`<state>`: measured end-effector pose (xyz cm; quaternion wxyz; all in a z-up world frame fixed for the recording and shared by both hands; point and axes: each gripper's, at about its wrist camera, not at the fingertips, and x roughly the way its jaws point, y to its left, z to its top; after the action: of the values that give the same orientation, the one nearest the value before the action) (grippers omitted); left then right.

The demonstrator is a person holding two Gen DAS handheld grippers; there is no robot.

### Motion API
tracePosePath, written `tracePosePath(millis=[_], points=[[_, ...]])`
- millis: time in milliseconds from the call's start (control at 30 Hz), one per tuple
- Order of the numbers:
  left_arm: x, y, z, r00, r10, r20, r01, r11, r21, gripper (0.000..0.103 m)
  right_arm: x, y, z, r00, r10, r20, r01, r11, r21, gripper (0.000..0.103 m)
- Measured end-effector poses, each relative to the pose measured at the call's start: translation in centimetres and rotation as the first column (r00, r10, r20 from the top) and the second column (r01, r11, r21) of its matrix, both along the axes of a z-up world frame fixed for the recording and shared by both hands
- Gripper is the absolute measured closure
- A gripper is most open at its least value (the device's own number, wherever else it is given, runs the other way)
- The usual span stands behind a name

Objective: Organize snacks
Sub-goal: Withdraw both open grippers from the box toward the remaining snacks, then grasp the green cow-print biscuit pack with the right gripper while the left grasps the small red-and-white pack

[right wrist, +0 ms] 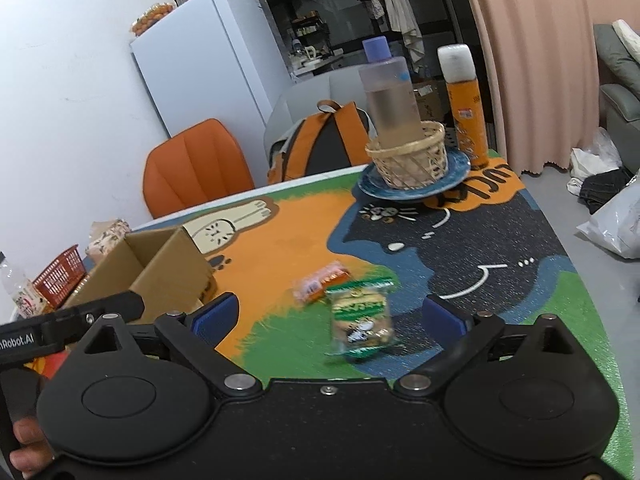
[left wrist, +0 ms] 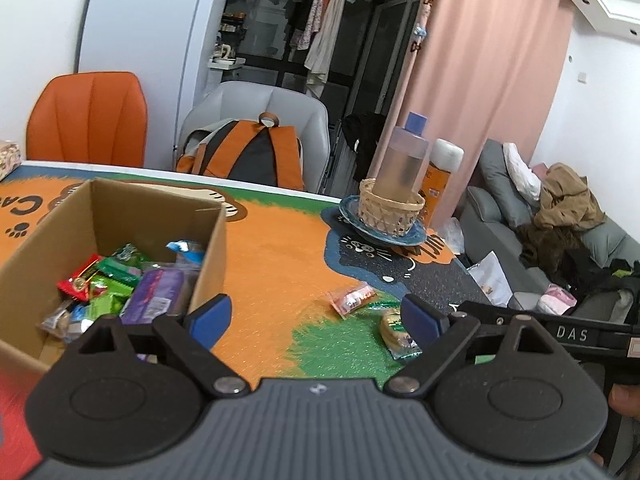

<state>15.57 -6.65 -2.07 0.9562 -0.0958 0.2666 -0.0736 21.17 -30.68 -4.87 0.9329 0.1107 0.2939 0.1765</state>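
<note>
Open cardboard box (left wrist: pixel 208 236) holding assorted wrapped snacks (left wrist: pixel 120 280), green-edged cracker packet (right wrist: pixel 362 318) and pink packet (right wrist: pixel 320 282) loose on mat

Wicker basket (right wrist: pixel 408 158) with bottle (right wrist: pixel 390 92) on blue plate (right wrist: pixel 456 170); orange chair (left wrist: pixel 86 118), backpack (left wrist: pixel 244 152).

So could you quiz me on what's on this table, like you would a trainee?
1. True or false: the cardboard box already holds snacks.
2. How many snack packets lie loose on the mat: A one, B two, C four?
3. What stands in the wicker basket?

Key: 1 true. 2 B: the green packet and the pink packet. 3 a clear bottle with a purple cap.
</note>
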Motion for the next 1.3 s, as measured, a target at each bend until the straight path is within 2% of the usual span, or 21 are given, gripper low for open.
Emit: tracePosePath(millis=[200, 400, 700, 800, 867, 933, 1100, 1300], points=[[1.1, -1.2, -0.9, 1.0, -0.03, -0.005, 0.03, 0.999, 0.019, 0.018, 0.8, -0.4, -1.7, 0.999, -0.015, -0.033, 0.015, 1.0, -0.008, 0.015], [2.1, -1.7, -1.8, 0.999, -0.034, -0.015, 0.034, 0.999, 0.026, 0.028, 1.9, 0.0, -3.1, 0.998, -0.007, -0.057, 0.006, 1.0, -0.016, 0.016], [4.1, -2.3, -3.0, 0.998, -0.041, -0.052, 0.043, 0.998, 0.044, 0.035, 3.9, 1.8, -4.9, 0.997, 0.007, -0.075, -0.014, 0.996, -0.088, 0.02], [4.9, -2.6, -3.2, 0.997, -0.047, -0.063, 0.05, 0.997, 0.052, 0.035, 4.8, 2.1, -5.5, 0.996, 0.01, -0.088, -0.019, 0.994, -0.104, 0.031], [5.5, -2.9, -3.4, 0.996, -0.047, -0.072, 0.051, 0.997, 0.063, 0.035, 5.3, 2.2, -6.0, 0.995, 0.015, -0.098, -0.026, 0.993, -0.117, 0.047], [5.9, -3.2, -3.4, 0.996, -0.052, -0.073, 0.058, 0.995, 0.08, 0.035, 5.5, 2.4, -6.1, 0.997, 0.011, -0.079, -0.024, 0.987, -0.158, 0.056], [7.2, -4.1, -3.6, 0.995, -0.063, -0.074, 0.071, 0.991, 0.112, 0.035, 6.7, 1.9, -5.7, 0.998, 0.006, -0.063, -0.017, 0.985, -0.174, 0.058], [8.8, -5.6, -4.1, 0.993, -0.094, -0.071, 0.104, 0.982, 0.159, 0.035, 8.0, -0.4, -5.9, 0.998, -0.039, -0.049, 0.033, 0.994, -0.105, 0.058]])
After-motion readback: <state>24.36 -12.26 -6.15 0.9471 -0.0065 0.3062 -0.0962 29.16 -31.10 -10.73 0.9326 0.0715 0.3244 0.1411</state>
